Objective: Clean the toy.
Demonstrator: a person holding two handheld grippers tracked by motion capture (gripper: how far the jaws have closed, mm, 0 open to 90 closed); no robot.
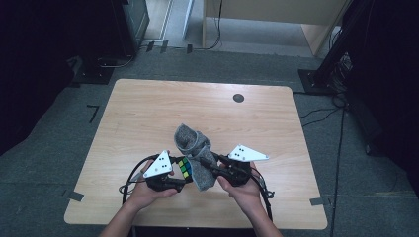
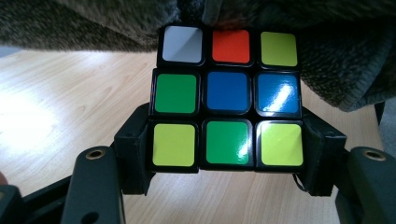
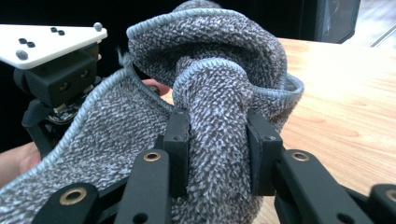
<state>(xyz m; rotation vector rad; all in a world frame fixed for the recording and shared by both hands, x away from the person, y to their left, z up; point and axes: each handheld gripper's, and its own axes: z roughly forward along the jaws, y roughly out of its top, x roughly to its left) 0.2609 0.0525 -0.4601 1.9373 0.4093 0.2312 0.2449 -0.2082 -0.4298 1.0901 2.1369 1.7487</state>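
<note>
A scrambled colour cube (image 2: 226, 93) is clamped between the jaws of my left gripper (image 2: 226, 161), pads on its two sides. It sits at the near middle of the table, as the high view shows: cube (image 1: 185, 168), left gripper (image 1: 182, 178). A grey knitted cloth (image 3: 210, 60) with a pale stitched hem is bunched up, and my right gripper (image 3: 218, 140) is shut on a thick fold of it. The cloth (image 1: 193, 143) rises between the two grippers and drapes over the far side of the cube. My right gripper (image 1: 210, 165) faces the left one (image 3: 60, 79) closely.
The wooden table (image 1: 148, 113) has a small black round disc (image 1: 238, 98) near its far edge. Grey carpet surrounds it. Black stands and cables (image 1: 326, 113) lie on the floor to the right. Pale wooden furniture (image 1: 276, 19) stands at the back.
</note>
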